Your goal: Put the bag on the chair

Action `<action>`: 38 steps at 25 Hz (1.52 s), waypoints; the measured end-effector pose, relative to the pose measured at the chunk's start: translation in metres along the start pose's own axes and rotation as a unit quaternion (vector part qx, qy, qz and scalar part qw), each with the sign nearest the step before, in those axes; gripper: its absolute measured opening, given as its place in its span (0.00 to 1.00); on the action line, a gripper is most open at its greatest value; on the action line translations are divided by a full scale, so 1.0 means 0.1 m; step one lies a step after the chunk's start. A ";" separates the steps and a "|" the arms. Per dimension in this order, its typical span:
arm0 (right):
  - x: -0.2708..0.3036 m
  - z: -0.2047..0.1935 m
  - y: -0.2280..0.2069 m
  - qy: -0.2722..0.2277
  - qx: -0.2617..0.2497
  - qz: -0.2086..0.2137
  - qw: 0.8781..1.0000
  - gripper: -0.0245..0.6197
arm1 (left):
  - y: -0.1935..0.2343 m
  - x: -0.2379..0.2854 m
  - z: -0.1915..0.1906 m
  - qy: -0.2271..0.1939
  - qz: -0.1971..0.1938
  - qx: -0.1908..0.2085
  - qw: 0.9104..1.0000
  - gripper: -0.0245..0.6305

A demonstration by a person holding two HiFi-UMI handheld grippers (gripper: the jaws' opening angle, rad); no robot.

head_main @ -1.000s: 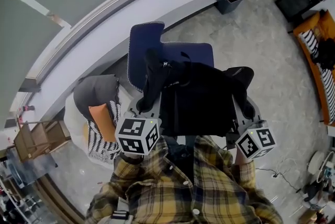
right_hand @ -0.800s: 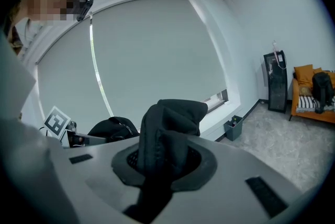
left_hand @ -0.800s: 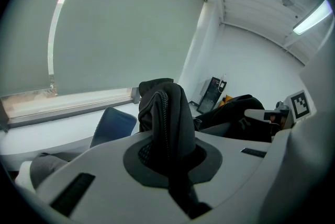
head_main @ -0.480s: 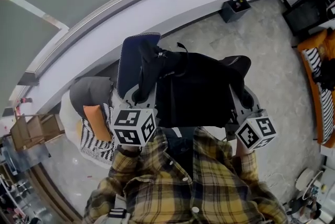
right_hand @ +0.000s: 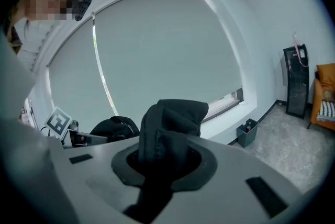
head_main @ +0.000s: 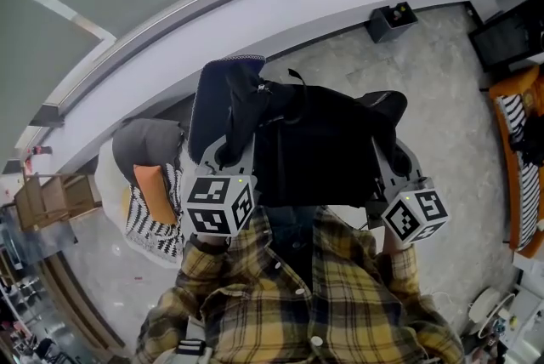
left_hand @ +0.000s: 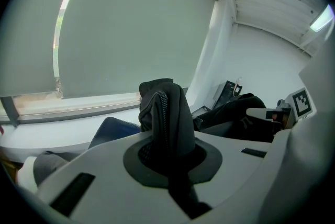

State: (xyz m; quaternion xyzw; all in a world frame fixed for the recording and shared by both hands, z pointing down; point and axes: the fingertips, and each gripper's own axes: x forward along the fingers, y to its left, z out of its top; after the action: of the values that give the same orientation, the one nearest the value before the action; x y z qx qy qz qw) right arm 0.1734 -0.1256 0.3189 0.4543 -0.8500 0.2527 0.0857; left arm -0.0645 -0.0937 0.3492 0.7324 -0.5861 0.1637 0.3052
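**Black bag (head_main: 319, 145) gripped at both ends, over the blue chair (head_main: 214, 94)**

The left gripper's (left_hand: 168, 154) jaws are nearly together, pinching a bunched fold of the bag's fabric that stands up between them. The right gripper's (right_hand: 163, 159) jaws stand narrow too, clamped on a thicker wad of the same bag. From the head view the bag hangs stretched between the two grippers and hides the chair's seat. Whether it rests on the seat cannot be told. The chair's backrest shows just left of the bag. A grey seat (head_main: 149, 141) with an orange cushion (head_main: 153, 192) stands beside the chair.
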 end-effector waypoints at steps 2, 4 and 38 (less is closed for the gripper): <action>0.03 -0.01 0.02 0.000 0.003 -0.001 1.000 0.15 | 0.03 0.00 0.01 0.002 0.001 0.004 1.000 0.09; 0.06 -0.03 0.02 0.000 0.005 -0.003 1.000 0.15 | 0.06 0.01 0.01 0.004 0.001 0.005 1.000 0.09; 1.30 -1.16 -0.32 0.090 -0.049 -0.002 0.995 0.15 | 0.90 1.15 -0.84 0.068 0.054 0.031 0.996 0.09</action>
State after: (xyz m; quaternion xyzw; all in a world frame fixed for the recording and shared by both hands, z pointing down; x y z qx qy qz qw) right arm 0.1149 -0.1758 0.4786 0.4267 -0.8491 0.2506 0.1848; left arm -0.1108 -0.1384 0.5045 0.6960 -0.5973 0.2473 0.3124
